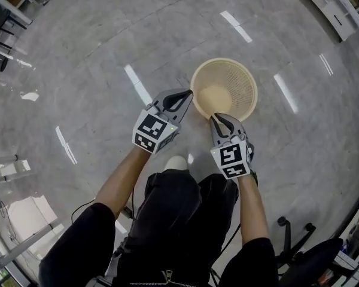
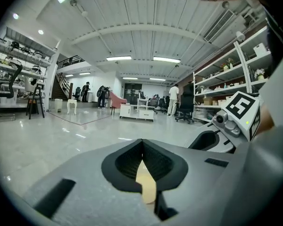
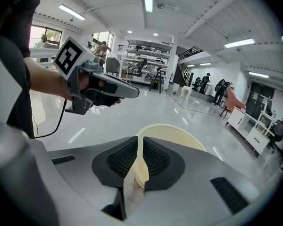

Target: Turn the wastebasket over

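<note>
A cream mesh wastebasket (image 1: 224, 88) stands on the grey floor with its mouth up. Both grippers are at its near rim. My left gripper (image 1: 185, 97) sits at the rim's left side, its jaws closed with a sliver of the cream wall (image 2: 146, 182) pinched between them. At the rim's near edge my right gripper (image 1: 218, 119) has the basket wall (image 3: 134, 173) filling the narrow slit between its pads, and the rim (image 3: 179, 133) curves away beyond. The left gripper (image 3: 127, 91) shows in the right gripper view, and the right gripper (image 2: 212, 138) in the left gripper view.
The person's black-clad legs (image 1: 173, 208) are just behind the grippers. An office chair base (image 1: 293, 238) is at the lower right. Shelving (image 1: 335, 8) lines the far right, and metal frames (image 1: 6, 166) stand at the left. People (image 2: 173, 98) stand far off.
</note>
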